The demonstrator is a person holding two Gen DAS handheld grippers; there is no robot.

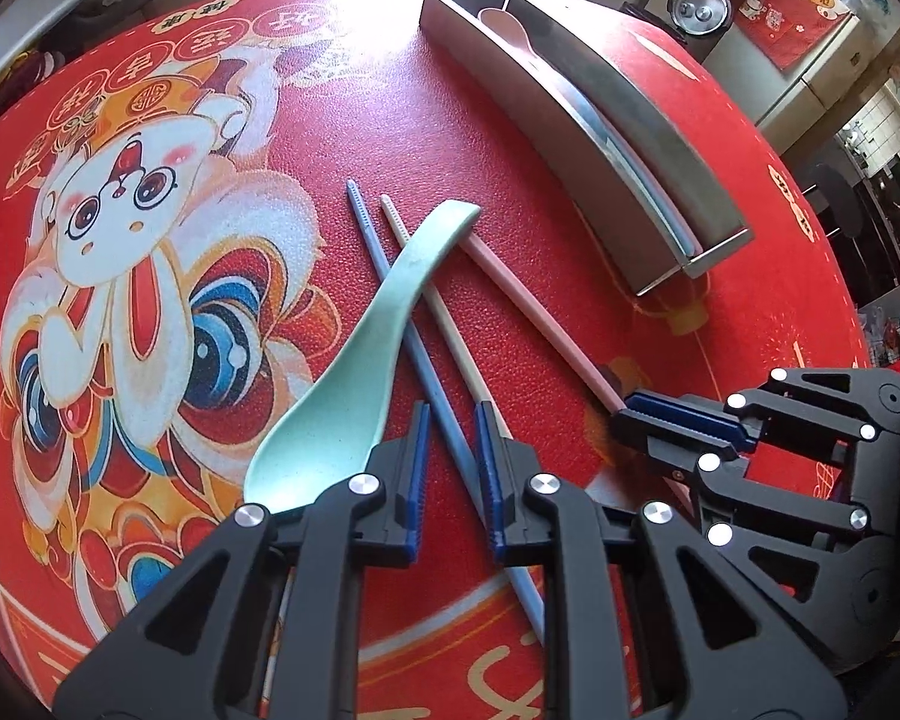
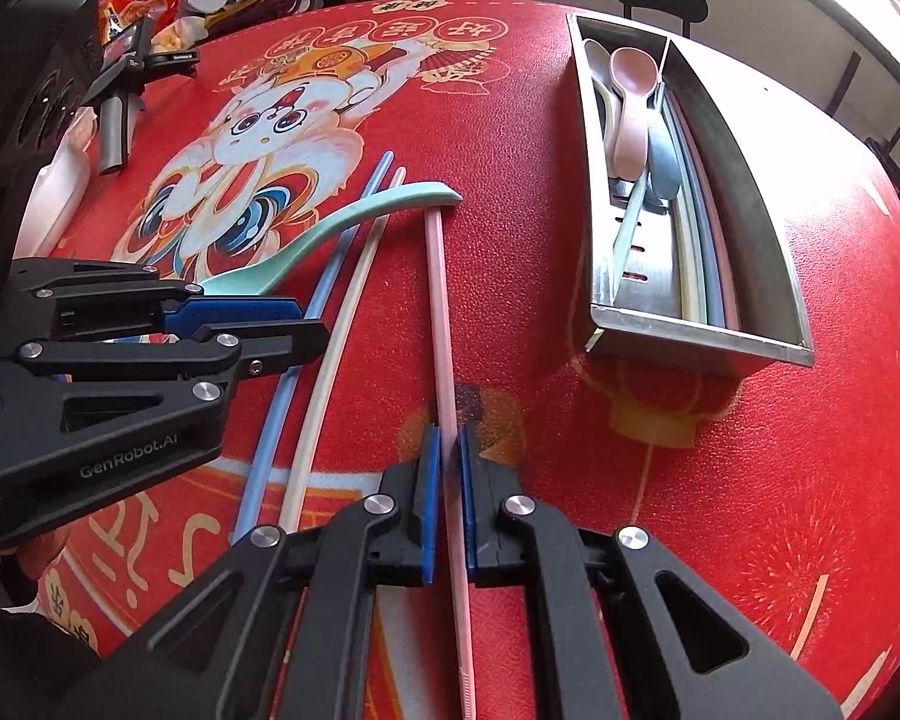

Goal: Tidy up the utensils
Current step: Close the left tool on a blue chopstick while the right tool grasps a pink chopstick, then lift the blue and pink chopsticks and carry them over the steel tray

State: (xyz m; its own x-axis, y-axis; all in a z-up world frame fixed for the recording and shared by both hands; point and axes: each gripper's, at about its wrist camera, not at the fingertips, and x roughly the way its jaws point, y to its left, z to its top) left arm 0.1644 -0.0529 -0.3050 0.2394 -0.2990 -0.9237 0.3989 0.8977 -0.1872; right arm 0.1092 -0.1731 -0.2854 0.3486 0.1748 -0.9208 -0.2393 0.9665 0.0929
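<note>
Your right gripper (image 2: pixel 448 450) had its jaws pinched on the pink chopstick (image 2: pixel 441 324), which ran straight ahead between the blue pads across the red tablecloth (image 2: pixel 720 480); its far tip lay just beside the handle end of the mint spoon (image 2: pixel 330 228). Whether the gripped end was lifted off the cloth could not be told.

Your left gripper (image 1: pixel 453 450) sat low over the blue chopstick (image 1: pixel 390 288), jaws spread with a gap either side of it, not yet gripping. The cream chopstick (image 1: pixel 444 324) lay just beside, crossing the blue one near the right pad. The mint spoon rested on top of both, bowl near the left finger and handle pointing toward the tray.

The steel tray (image 2: pixel 690 339) stood toward the right edge of the table, well apart from the loose pieces. Its left compartment held a pink spoon (image 2: pixel 630 96) and a grey-blue spoon (image 2: pixel 663 156); chopsticks lay along the divider in the right compartment, count unclear.

At the far left corner: a snack bag (image 2: pixel 126 0) and a handheld camera (image 2: pixel 126 60). The printed lion-dance rabbit (image 1: pixel 132 192) covered the table's left half
</note>
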